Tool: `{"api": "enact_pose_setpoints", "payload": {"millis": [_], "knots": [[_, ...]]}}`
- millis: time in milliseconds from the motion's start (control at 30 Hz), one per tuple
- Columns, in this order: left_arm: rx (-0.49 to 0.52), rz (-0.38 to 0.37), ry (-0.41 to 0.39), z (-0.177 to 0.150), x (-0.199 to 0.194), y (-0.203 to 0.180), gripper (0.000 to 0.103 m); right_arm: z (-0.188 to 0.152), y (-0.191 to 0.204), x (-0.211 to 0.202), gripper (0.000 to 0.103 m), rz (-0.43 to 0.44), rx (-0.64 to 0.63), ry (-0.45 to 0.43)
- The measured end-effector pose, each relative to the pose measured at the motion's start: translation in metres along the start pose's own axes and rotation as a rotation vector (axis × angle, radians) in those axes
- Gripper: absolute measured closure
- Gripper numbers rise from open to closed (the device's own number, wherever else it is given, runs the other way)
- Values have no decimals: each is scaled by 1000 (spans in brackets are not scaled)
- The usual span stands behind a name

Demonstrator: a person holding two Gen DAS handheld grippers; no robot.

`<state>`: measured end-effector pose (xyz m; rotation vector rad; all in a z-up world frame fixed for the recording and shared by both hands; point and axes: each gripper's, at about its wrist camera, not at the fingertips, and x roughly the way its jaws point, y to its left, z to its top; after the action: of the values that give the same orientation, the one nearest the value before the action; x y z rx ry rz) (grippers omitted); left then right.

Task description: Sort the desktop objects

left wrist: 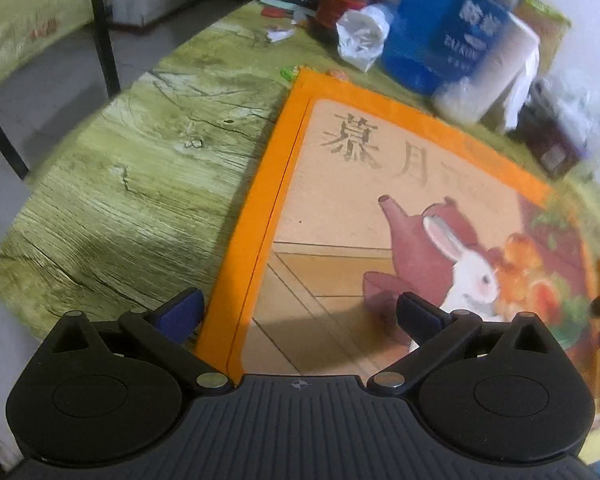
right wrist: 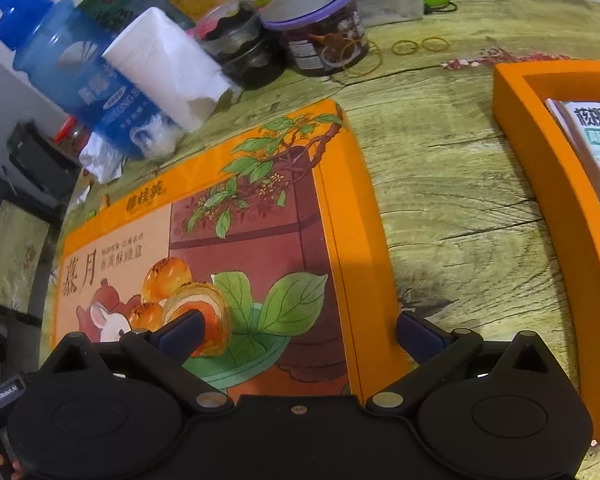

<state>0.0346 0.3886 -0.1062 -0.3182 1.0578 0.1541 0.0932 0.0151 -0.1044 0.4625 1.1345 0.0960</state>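
An orange gift-box lid (right wrist: 228, 248), printed with a rabbit, a teapot and pastries, lies flat on the green wood-grain tabletop (left wrist: 140, 160). Seen from the right wrist, its long axis runs from the blue water jug (right wrist: 60, 64) side toward the open orange box base (right wrist: 540, 168), which sits well apart from the lid with printed packets (right wrist: 592, 140) inside. The left gripper (left wrist: 300, 314) hovers over the lid's near left edge, its fingers spread wide and gripping nothing. The right gripper (right wrist: 300, 334) hangs over the lid's right edge, also spread and empty. Beyond the lid's far edge crowd the jug, a paper-towel roll (right wrist: 168, 64), a purple-lidded jar (right wrist: 320, 36) and a dark jar (right wrist: 236, 44); yellow rubber bands (right wrist: 420, 45) lie near the purple-lidded jar.
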Motion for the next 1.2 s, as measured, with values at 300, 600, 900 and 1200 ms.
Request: {"api": "enact_pose_setpoints", "payload": {"millis": [300, 600, 900, 1200], "knots": [[54, -11, 13, -5, 0, -7, 0, 0, -1, -3, 0, -14, -11, -9], [93, -20, 25, -6, -1, -10, 0, -5, -3, -12, 0, -13, -10, 3], [103, -27, 34, -13, -5, -11, 0, -16, -7, -27, 0, 3, 8, 9], [106, -25, 31, -19, -8, -9, 0, -25, -3, -36, 0, 16, -5, 11]]}}
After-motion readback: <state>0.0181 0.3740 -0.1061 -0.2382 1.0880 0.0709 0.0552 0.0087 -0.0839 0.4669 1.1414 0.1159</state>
